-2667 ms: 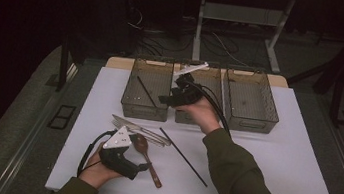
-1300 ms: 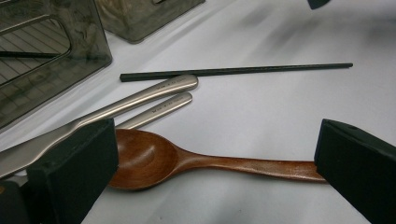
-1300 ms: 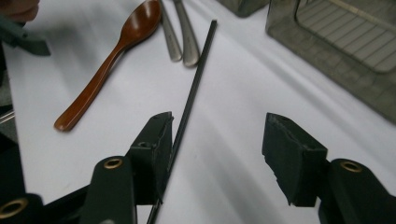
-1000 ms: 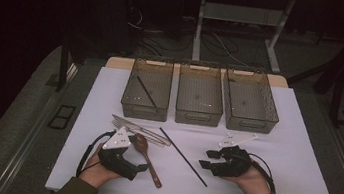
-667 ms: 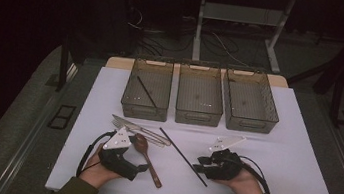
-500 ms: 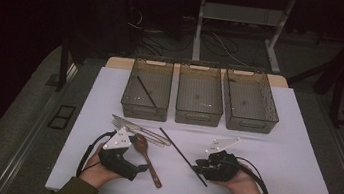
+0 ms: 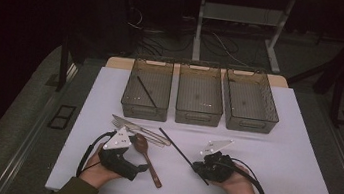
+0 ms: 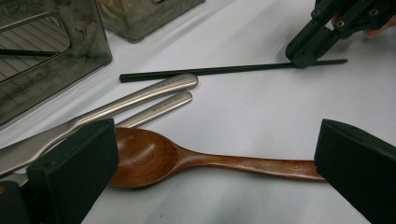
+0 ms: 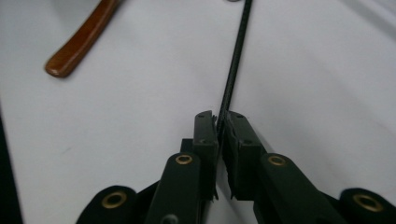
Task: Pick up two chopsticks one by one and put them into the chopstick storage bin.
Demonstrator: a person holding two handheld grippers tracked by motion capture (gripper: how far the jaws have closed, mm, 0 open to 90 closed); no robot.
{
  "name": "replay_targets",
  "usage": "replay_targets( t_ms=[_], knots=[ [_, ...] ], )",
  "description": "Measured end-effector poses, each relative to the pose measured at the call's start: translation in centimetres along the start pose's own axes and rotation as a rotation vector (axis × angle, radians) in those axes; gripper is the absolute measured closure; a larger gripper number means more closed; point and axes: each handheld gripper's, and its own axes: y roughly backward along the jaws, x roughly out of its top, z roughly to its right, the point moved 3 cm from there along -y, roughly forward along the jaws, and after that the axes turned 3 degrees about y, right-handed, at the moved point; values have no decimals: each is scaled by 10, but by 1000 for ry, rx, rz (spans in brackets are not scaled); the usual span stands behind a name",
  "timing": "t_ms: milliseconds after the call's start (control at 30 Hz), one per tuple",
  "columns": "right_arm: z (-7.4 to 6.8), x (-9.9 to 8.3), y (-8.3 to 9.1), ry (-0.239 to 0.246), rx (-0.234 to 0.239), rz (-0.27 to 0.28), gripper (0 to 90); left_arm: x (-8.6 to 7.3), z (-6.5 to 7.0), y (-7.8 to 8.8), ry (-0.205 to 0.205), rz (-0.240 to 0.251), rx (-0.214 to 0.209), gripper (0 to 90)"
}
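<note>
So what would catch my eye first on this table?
Probably the right hand-held gripper near the table's front edge, its jaws having just closed onto a thin black chopstick lying on the white table. To its left, a wooden spoon lies between the left hand-held gripper's open jaws, and three wire baskets line the back.

Chopstick (image 9: 232, 79): far end cut by top edge in right gripper view, near end hidden between pads. Spoon (image 8: 187, 161): handle tip hidden behind left gripper's pad (image 8: 359, 175). Fork and knife (image 7: 139, 130) overlap, hard to separate in high view.
</note>
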Motion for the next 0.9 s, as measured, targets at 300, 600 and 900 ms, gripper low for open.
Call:
replay_targets(
  t_ms=[300,600,900],
  knots=[
    [2,-1,-1,-24,-44,0,847,0,0,-1,1,-2,2,0],
    [2,5,-6,-46,-62,9,832,0,0,-1,2,-2,0,0],
    [0,3,-6,-58,-97,25,864,0,1,0,-1,-2,0,0]
  ],
)
